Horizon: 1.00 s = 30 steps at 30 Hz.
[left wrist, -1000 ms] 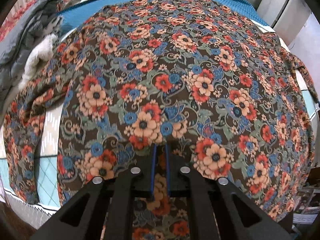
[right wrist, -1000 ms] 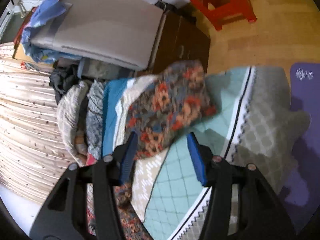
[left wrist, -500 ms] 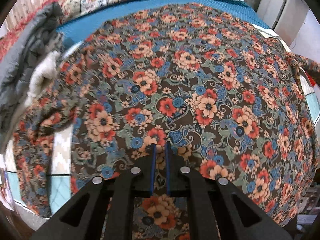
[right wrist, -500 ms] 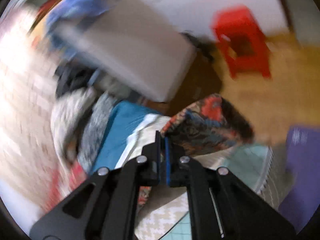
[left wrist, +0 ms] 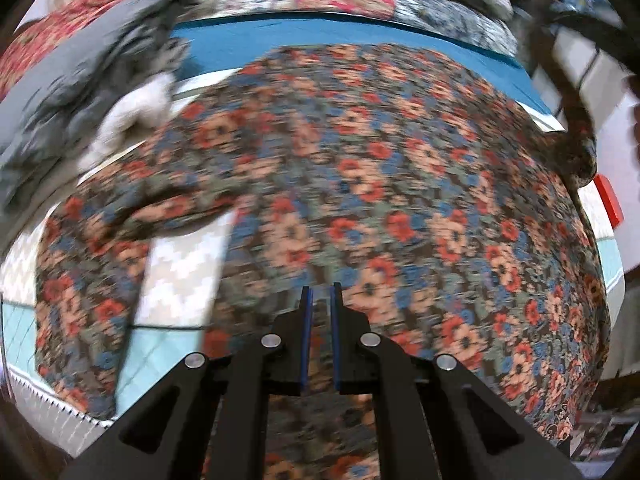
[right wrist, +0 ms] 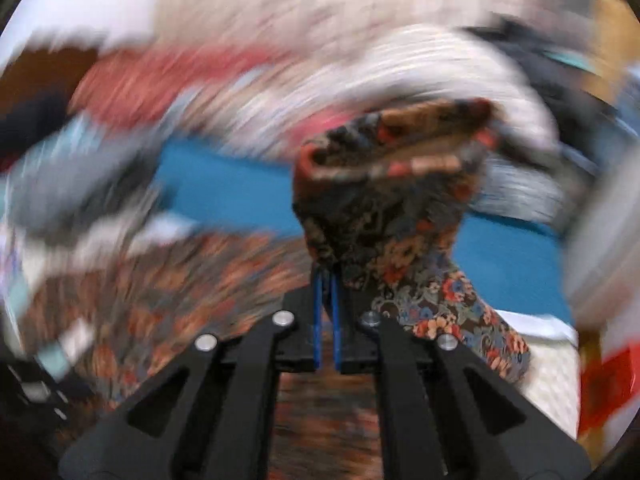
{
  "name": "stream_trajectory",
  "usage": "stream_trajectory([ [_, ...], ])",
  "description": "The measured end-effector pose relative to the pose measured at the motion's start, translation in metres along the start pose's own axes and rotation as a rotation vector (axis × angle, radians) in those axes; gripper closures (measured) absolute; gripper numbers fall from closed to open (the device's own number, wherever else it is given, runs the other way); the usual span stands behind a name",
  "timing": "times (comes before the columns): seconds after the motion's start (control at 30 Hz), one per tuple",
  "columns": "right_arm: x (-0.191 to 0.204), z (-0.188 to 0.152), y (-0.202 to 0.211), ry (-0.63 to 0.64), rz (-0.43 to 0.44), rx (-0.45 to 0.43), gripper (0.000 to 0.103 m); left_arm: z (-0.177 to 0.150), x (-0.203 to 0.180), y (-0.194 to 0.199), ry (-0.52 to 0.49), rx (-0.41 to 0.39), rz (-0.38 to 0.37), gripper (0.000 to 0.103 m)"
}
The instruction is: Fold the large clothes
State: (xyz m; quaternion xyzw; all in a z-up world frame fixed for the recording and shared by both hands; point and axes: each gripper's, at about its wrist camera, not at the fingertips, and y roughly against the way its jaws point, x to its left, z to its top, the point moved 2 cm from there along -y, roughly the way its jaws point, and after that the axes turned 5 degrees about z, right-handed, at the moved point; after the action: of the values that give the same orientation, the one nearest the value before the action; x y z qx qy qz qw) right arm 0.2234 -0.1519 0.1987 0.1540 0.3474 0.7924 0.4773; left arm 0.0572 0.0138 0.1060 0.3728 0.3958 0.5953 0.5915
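The dress (left wrist: 400, 184), a large floral-print garment, lay spread across the bed (left wrist: 360, 46), covering most of it in the left wrist view. One sleeve (left wrist: 132, 216) trailed off to the side over the pale patterned sheet (left wrist: 180, 276). A grey garment (left wrist: 76, 92) was heaped beside it, apart from the work.

Left gripper (left wrist: 320, 300): jaws narrow, with floral cloth between the blue pads at the near hem. The view was blurred, but the cloth ran up between the jaws and seemed pinched there.

Right gripper (right wrist: 327, 280): jaws had just been closing and stood nearly together. A bunched fold of the dress (right wrist: 392, 200) rose from their tips and hung raised above the bed, so the cloth was judged clamped. That view was heavily smeared; little else could be read.

Progress, as judged: early. Both grippers had hold of cloth, one at the hem and one at a raised part that could not be identified. No finished fold was visible; the body of the dress was one flat layer and the trailing sleeve was not yet tucked in.

Left to do: carry the raised part over onto the body, bring in the other sleeve, then fold the length down to a compact stack.
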Motion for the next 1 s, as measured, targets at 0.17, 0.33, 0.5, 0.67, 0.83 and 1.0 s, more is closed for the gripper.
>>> stream_trajectory([
  [0.17,0.11,-0.085,-0.132,0.321,0.013,0.305,0.08,-0.009,0.035,0.0,0.069,0.039,0.012,0.088],
  [0.33,0.06,-0.087,-0.063,0.143,0.16,0.13,0.039,0.002,0.035,0.002,0.049,0.013,0.001,0.088],
  [0.5,-0.071,-0.088,-0.015,-0.232,0.041,0.038,0.039,0.043,0.009,-0.005,-0.002,-0.041,-0.018,0.088],
  [0.67,-0.205,-0.133,-0.013,-0.705,-0.102,0.056,0.029,0.11,-0.023,-0.017,-0.005,-0.089,-0.027,0.091],
  [0.83,-0.215,-0.144,-0.053,-0.683,-0.043,0.2,0.07,0.165,-0.059,-0.05,-0.031,-0.089,0.013,0.091],
  [1.0,-0.257,-0.151,-0.055,-0.729,-0.134,0.138,0.096,0.175,-0.086,-0.11,-0.06,0.034,0.09,0.091],
])
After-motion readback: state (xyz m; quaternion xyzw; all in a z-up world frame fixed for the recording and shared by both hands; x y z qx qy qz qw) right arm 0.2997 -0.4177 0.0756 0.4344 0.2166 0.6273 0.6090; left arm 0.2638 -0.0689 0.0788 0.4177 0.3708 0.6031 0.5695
